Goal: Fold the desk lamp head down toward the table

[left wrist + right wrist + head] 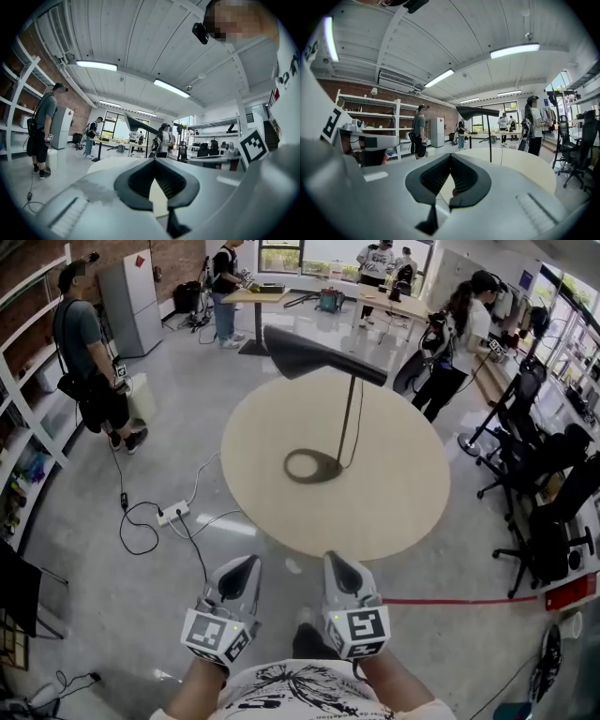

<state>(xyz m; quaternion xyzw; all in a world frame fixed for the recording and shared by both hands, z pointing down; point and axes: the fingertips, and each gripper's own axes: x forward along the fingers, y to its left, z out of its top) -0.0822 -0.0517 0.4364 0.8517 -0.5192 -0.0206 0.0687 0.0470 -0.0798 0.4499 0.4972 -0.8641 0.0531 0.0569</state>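
Observation:
A dark desk lamp stands on the round beige table [403, 507]. Its ring base [313, 466] lies near the table's middle, and a thin stem [349, 418] rises to the flat head [323, 354], which is raised and reaches left. My left gripper [246, 566] and right gripper [334, 563] hover side by side off the table's near edge, both shut and empty, well short of the lamp. In the left gripper view the lamp head [136, 124] shows far beyond the jaws. The right gripper view has the lamp head [477, 111] and stem [489, 138] ahead over the table [525, 164].
A power strip [173, 514] with cables lies on the floor left of the table. Office chairs [548, 493] crowd the right side. Several people stand around the room, one at the left [89, 362] and one beyond the table [459, 343]. Shelving [23, 427] lines the left wall.

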